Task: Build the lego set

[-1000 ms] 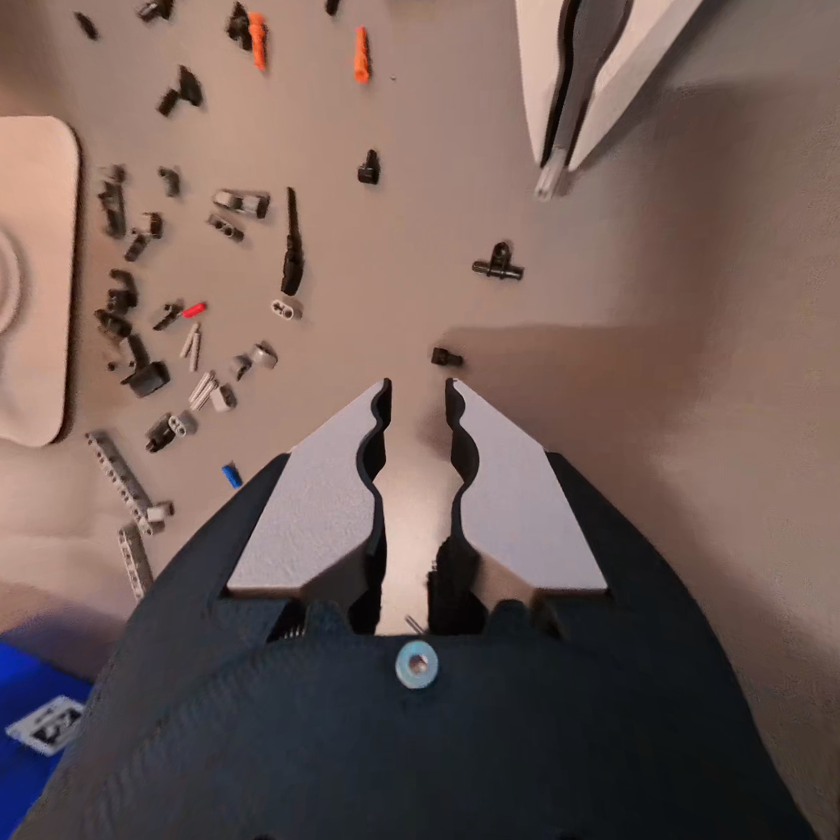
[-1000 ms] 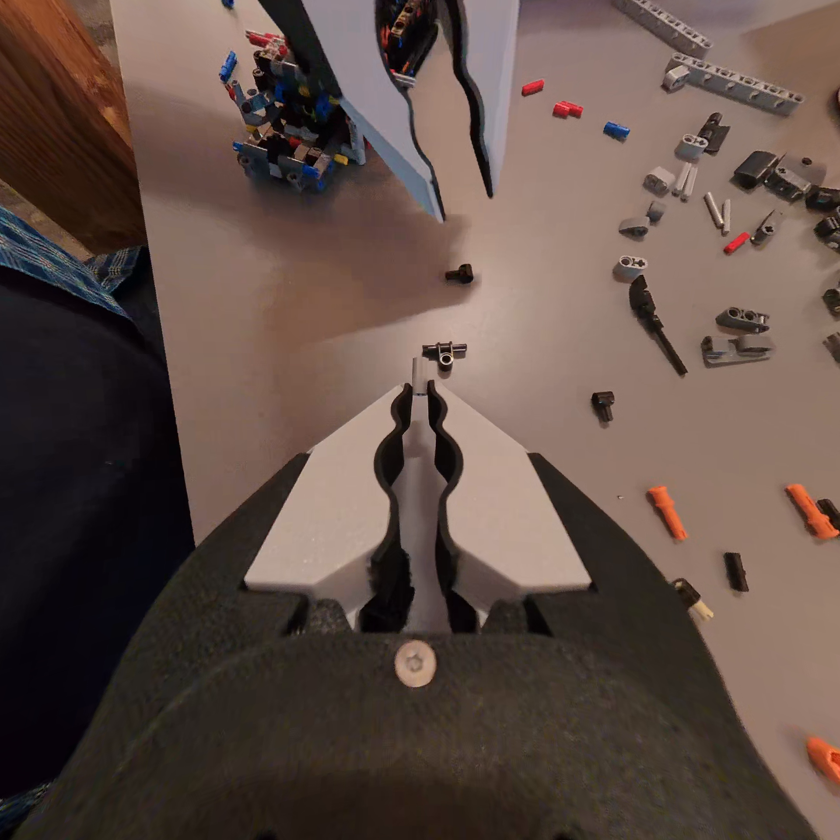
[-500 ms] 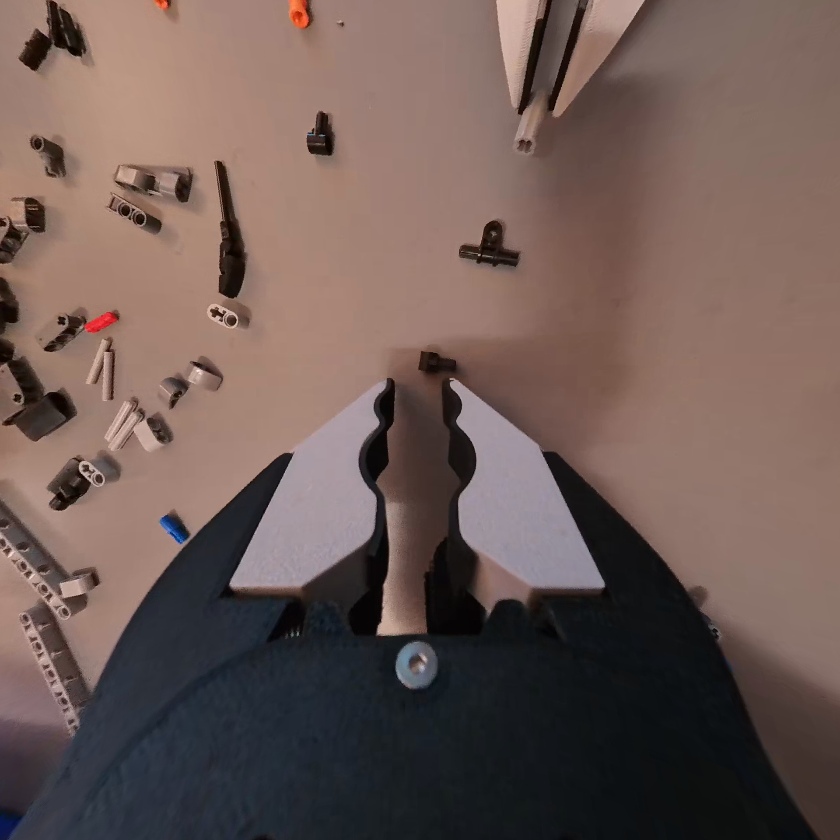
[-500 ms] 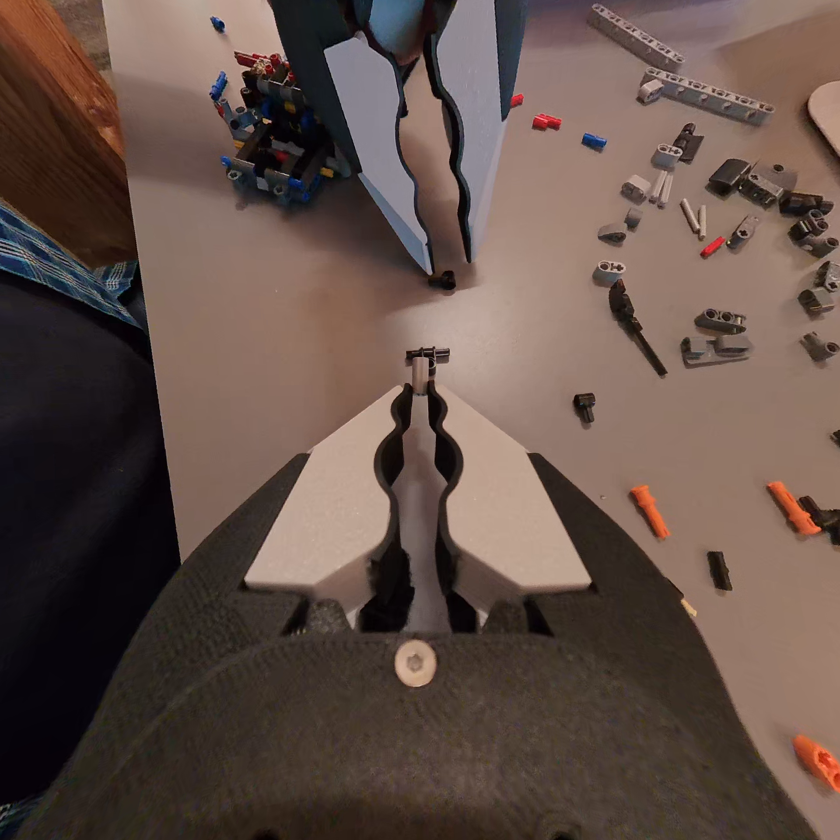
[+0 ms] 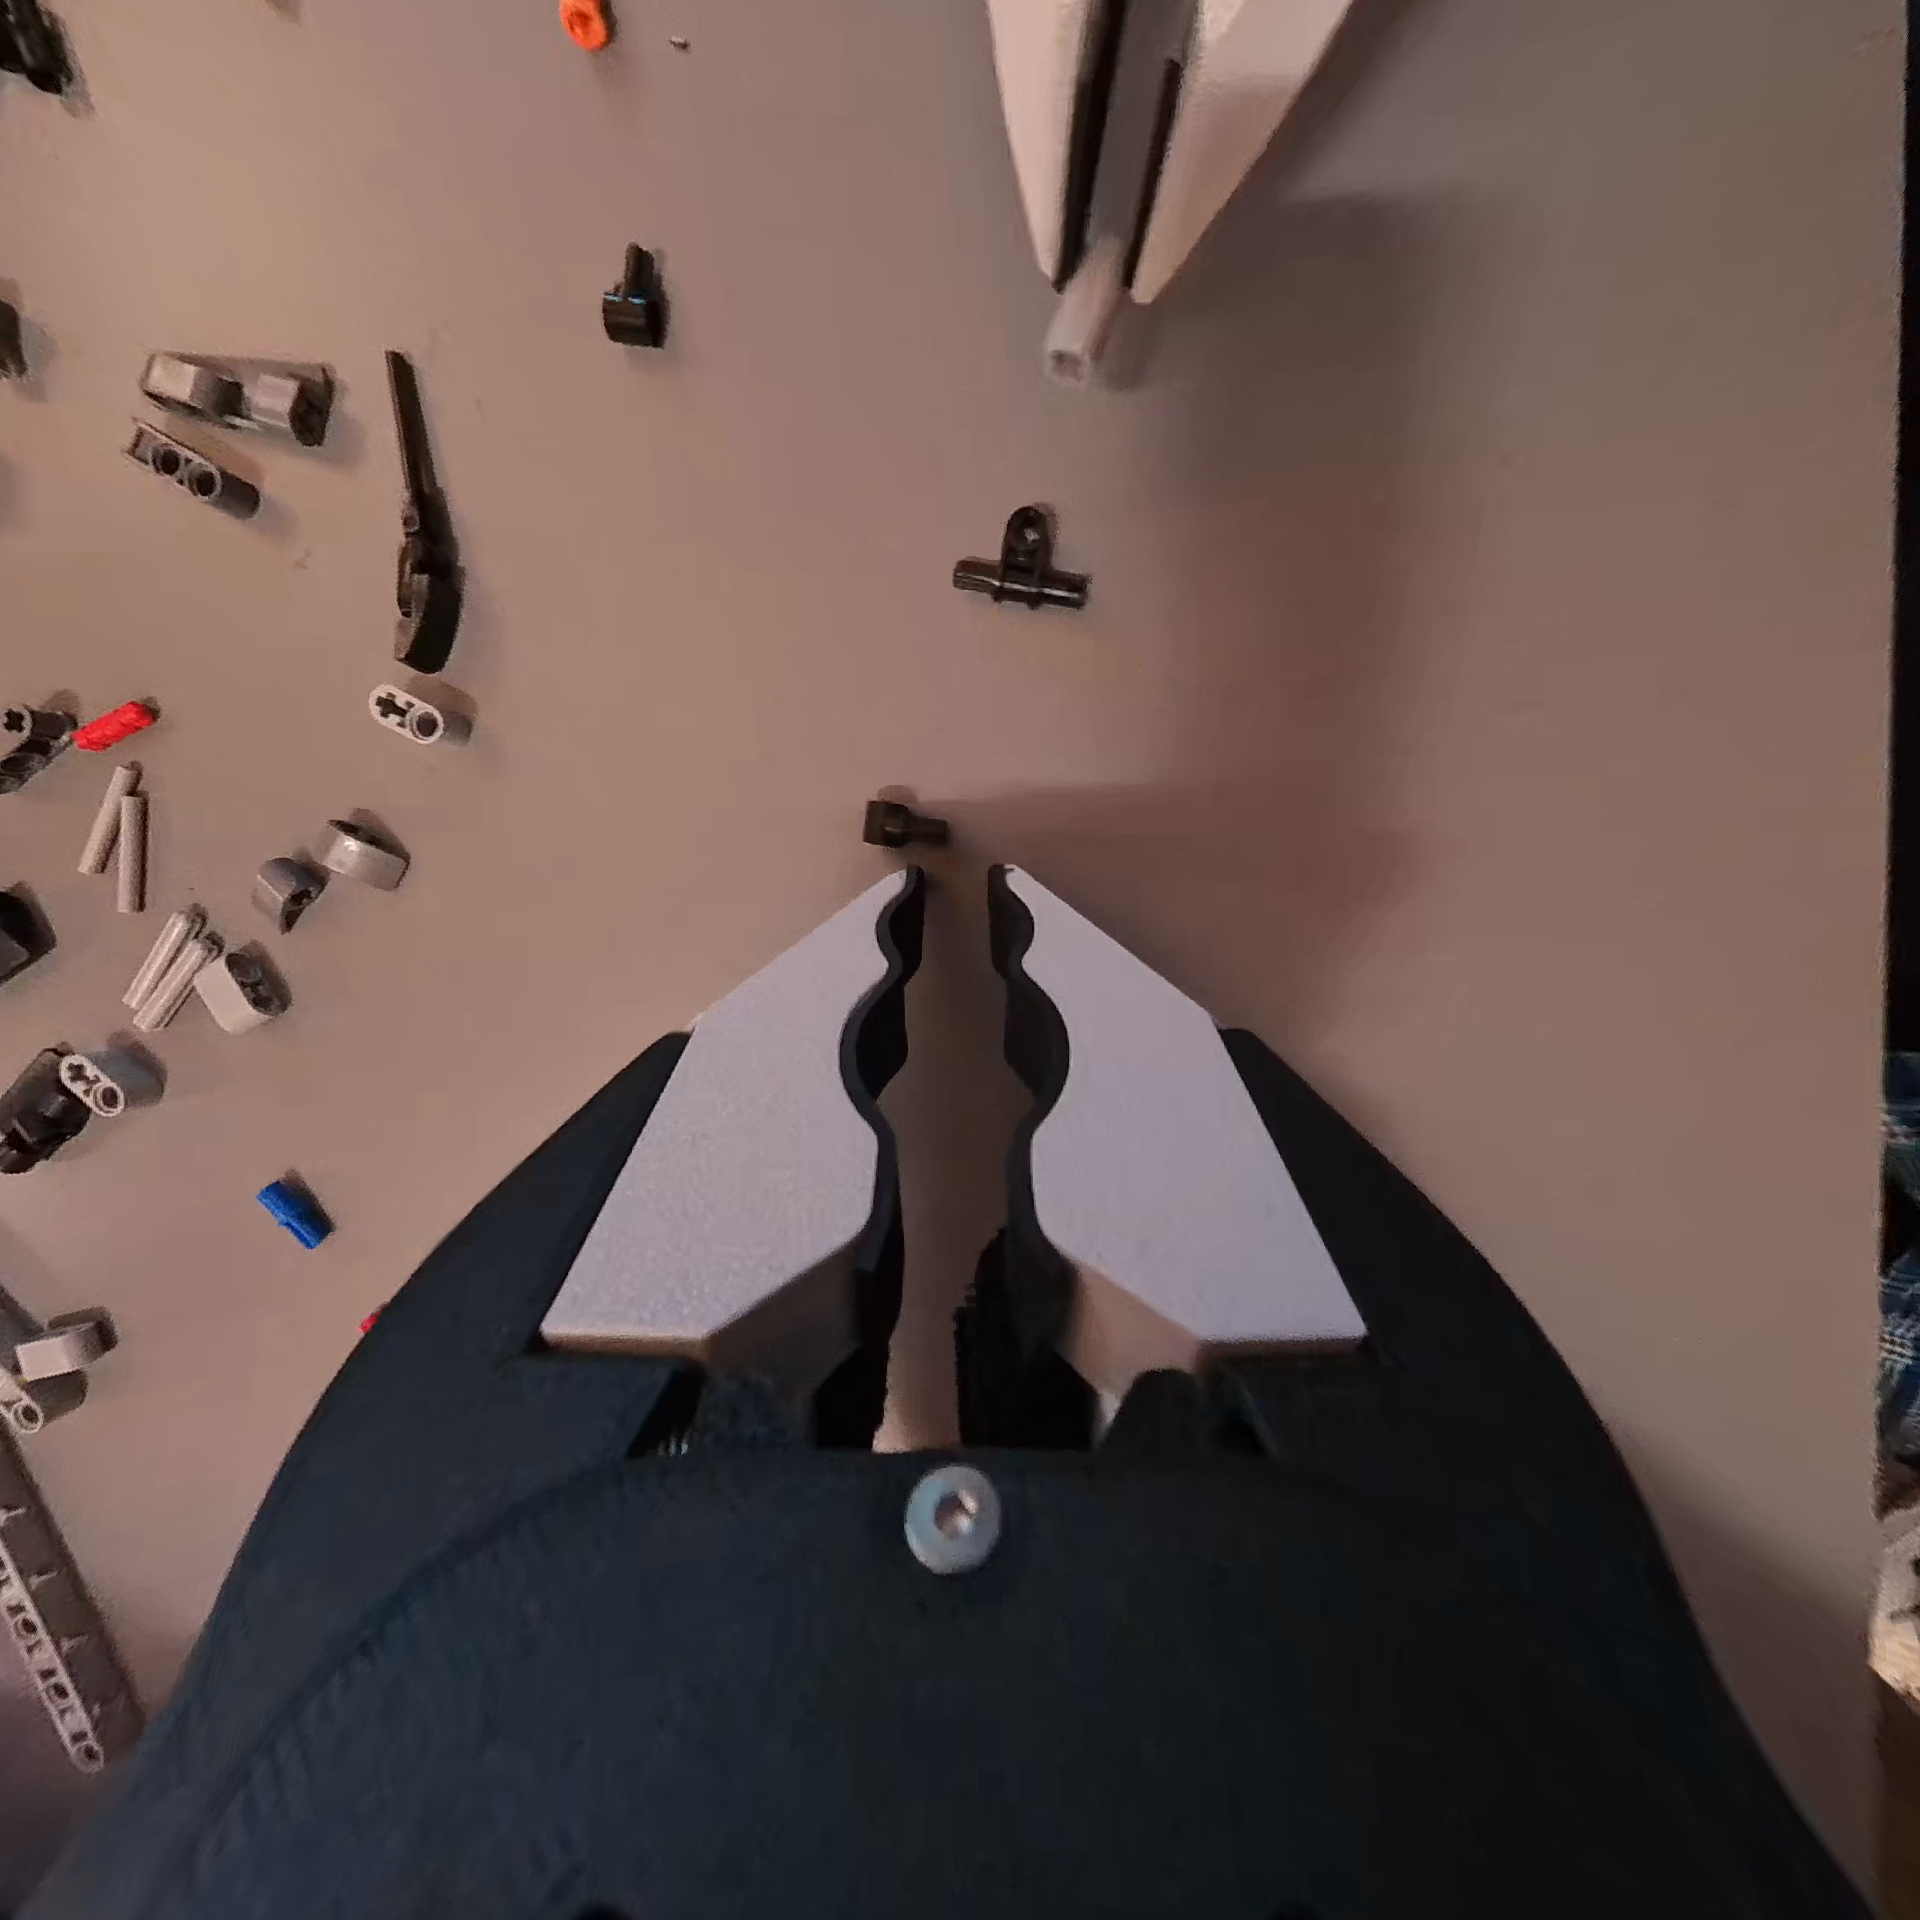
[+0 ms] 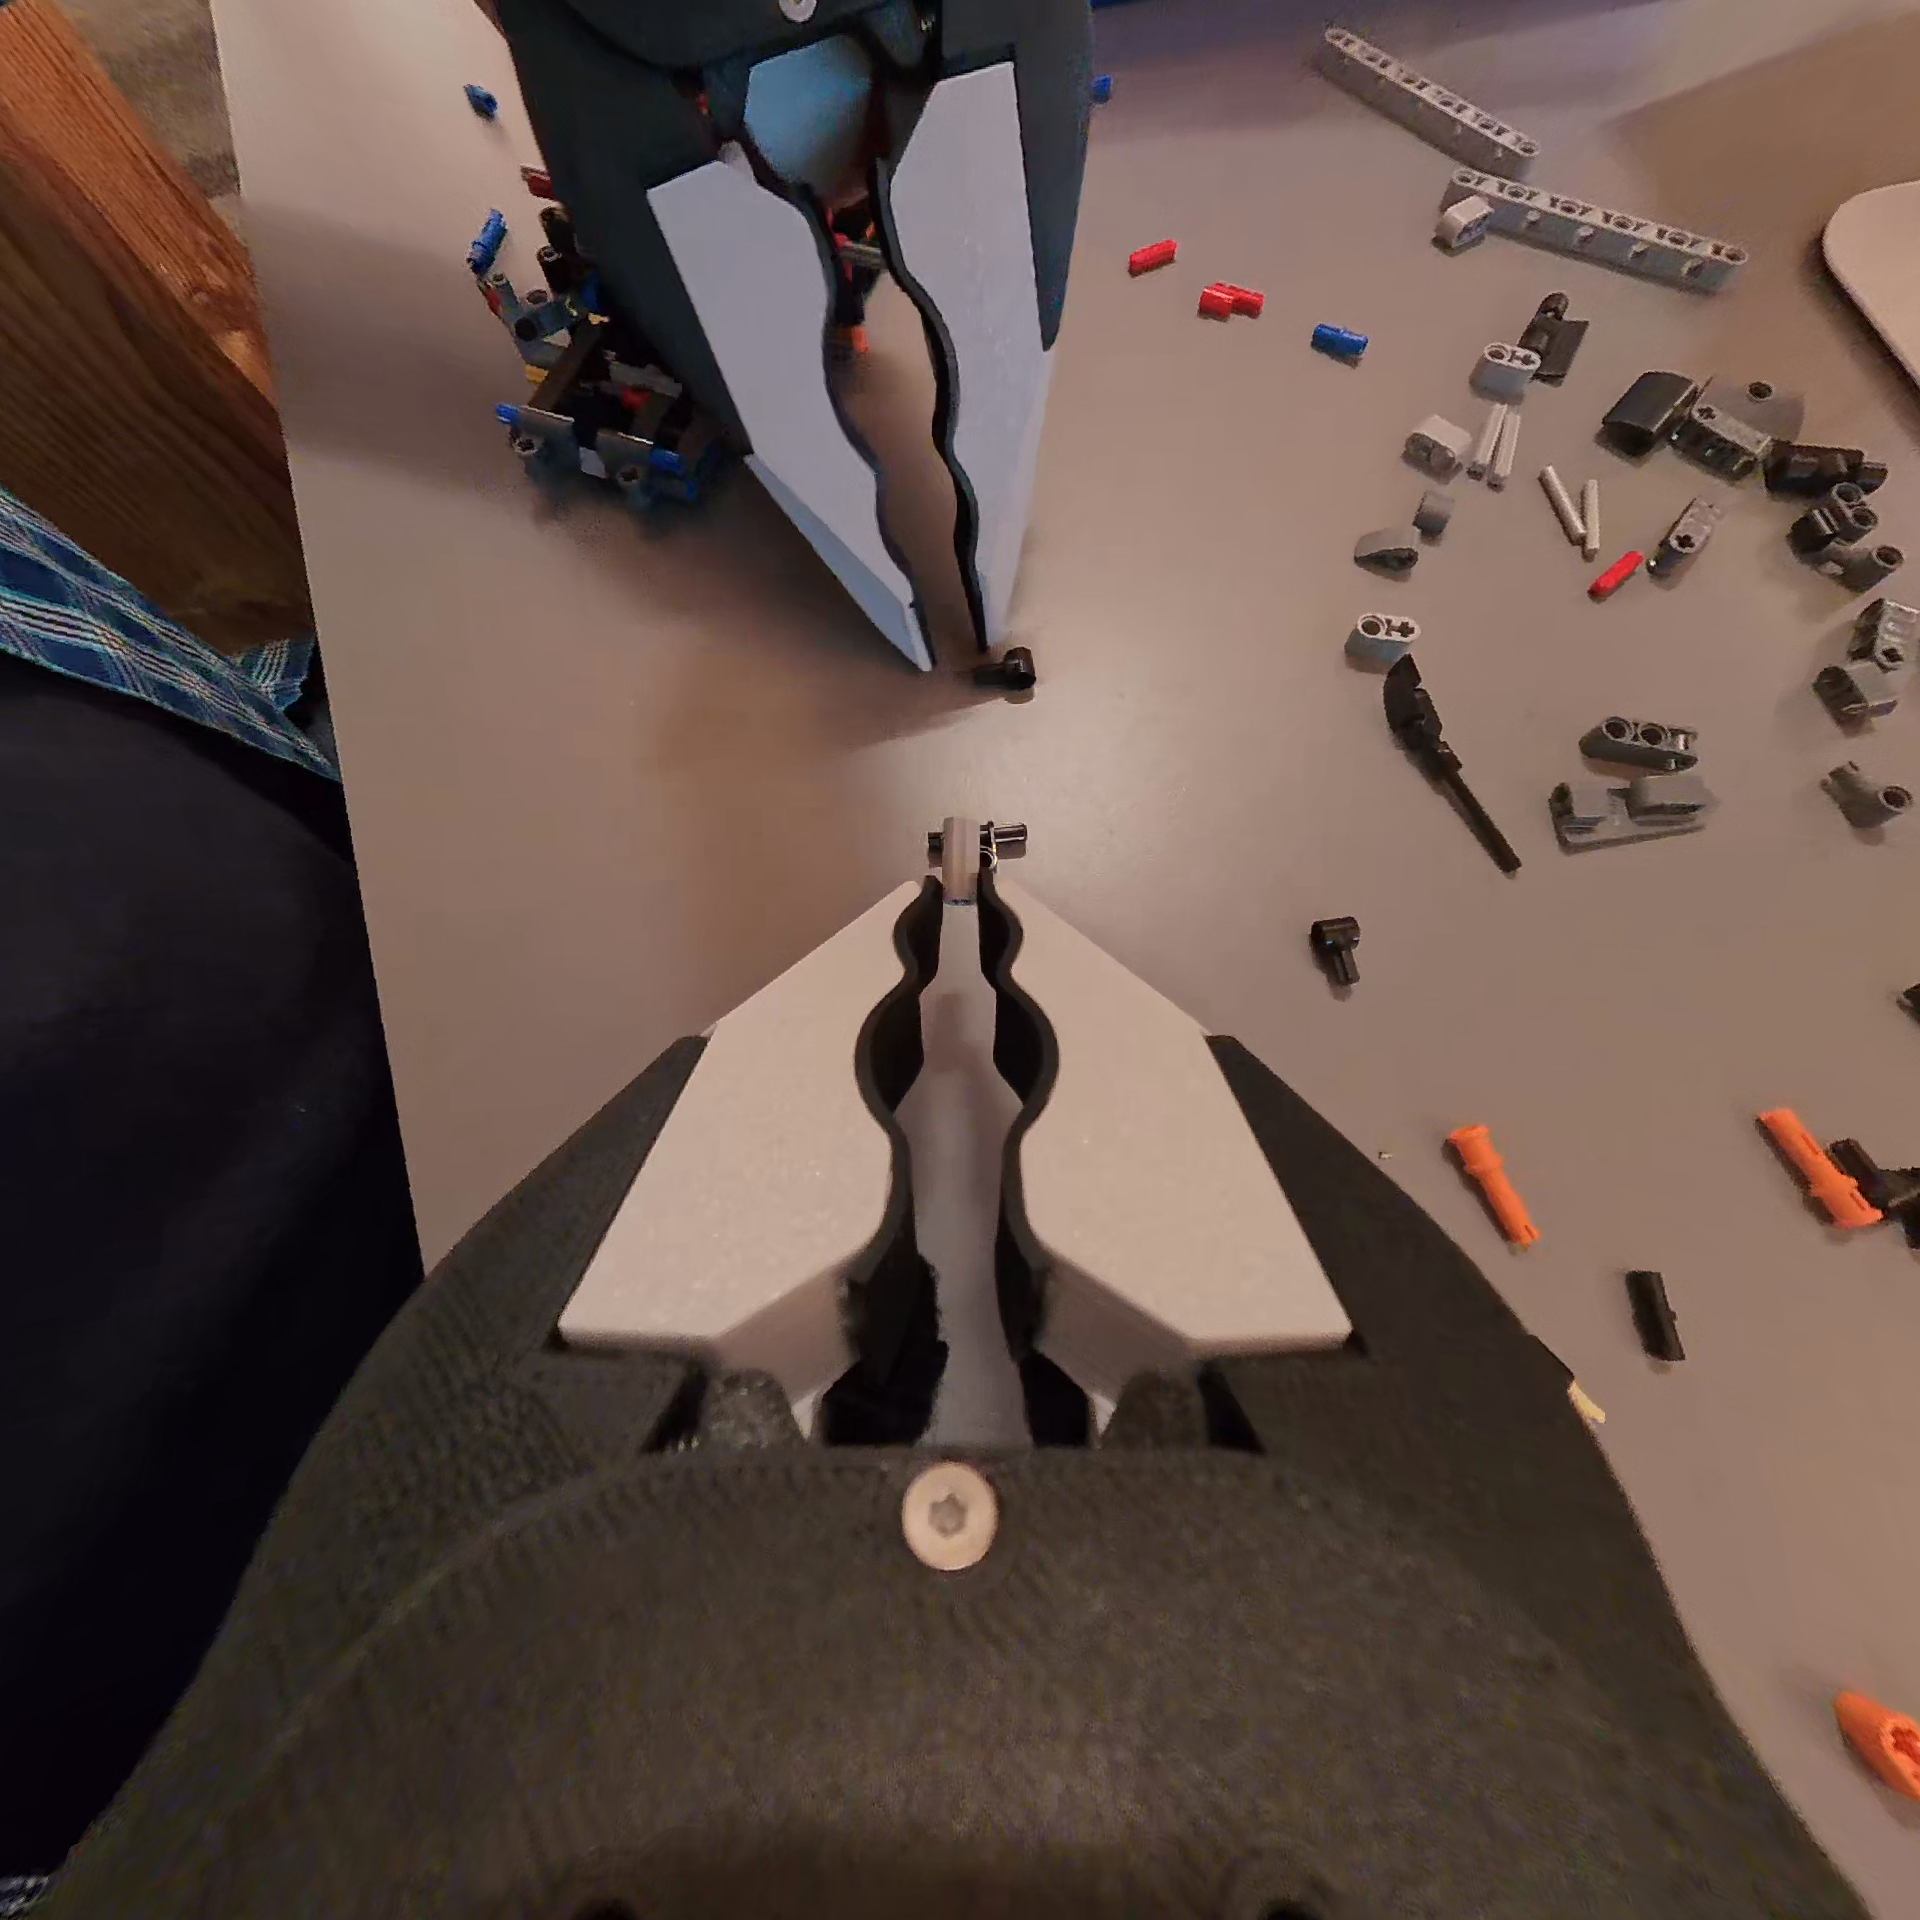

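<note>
My left gripper (image 5: 953, 878) is open with a narrow gap and empty, its tips low over the table just short of a small black pin (image 5: 902, 826). In the right wrist view the left gripper (image 6: 951, 655) stands tip-down beside that pin (image 6: 1006, 670). My right gripper (image 6: 956, 883) is shut on a light grey axle (image 6: 958, 857), which pokes out of its tips. A black T-shaped connector (image 6: 1003, 834) lies just past the axle's end. In the left wrist view the right gripper (image 5: 1096, 286) holds the axle (image 5: 1077, 338) above the connector (image 5: 1021, 577).
A half-built model (image 6: 597, 384) of black, grey and blue parts stands behind the left gripper. Loose grey, black, red, blue and orange pieces (image 6: 1621, 644) lie scattered over the right of the table, with long grey beams (image 6: 1590, 229) at the back. A wooden block (image 6: 114, 343) is at the left edge. There is about 9 cm between the tips of the two grippers.
My left gripper has come down toward the table and shifted so the black pin lies off its left tip, its jaws narrower. My right gripper has edged forward, bringing the axle up to the T-shaped connector.
</note>
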